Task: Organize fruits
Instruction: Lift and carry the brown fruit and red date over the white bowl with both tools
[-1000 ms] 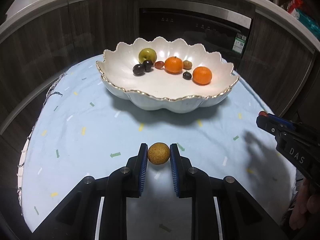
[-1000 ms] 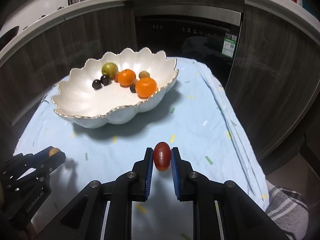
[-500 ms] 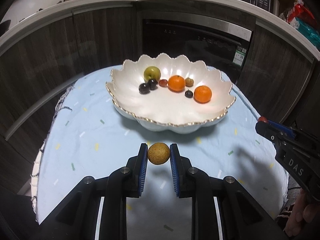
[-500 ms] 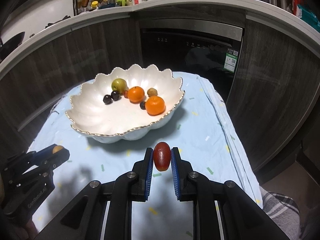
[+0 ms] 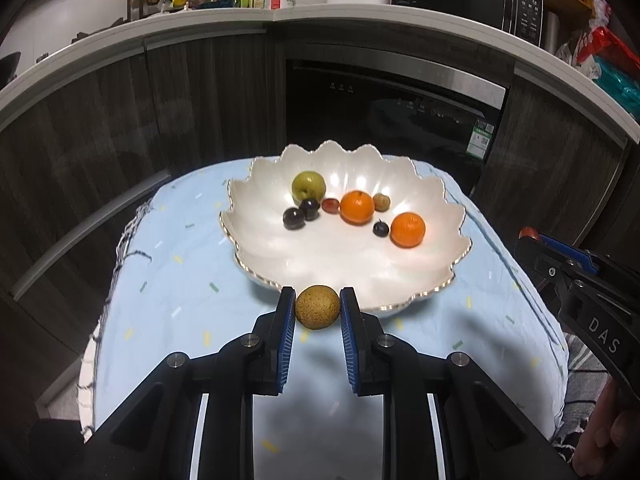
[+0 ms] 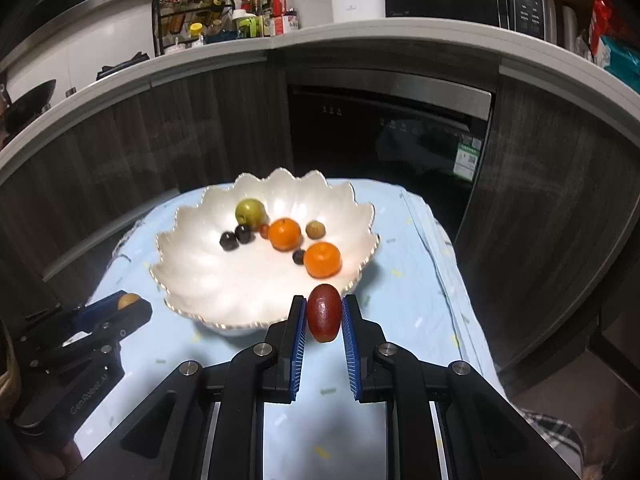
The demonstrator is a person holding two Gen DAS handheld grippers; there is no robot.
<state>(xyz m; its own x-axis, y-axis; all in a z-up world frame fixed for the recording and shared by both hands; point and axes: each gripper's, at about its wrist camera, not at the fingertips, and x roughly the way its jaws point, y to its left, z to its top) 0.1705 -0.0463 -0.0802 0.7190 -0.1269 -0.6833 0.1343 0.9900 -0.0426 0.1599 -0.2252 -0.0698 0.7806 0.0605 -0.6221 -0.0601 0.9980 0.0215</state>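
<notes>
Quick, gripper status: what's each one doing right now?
Left gripper: closed on a round brown fruit.
Right gripper: closed on an oval red fruit.

At my twelve o'clock a dark dishwasher (image 5: 394, 120) sits between wood-grain cabinets (image 5: 208, 104); above, the pale countertop (image 6: 360, 38) carries a spice rack (image 6: 192, 16) at eleven.

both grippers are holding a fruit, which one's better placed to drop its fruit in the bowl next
Probably the right. The right gripper holds the red fruit just short of the bowl rim, beside its open near side. The left gripper, with the brown fruit, looks similarly near, so it's close.
</notes>
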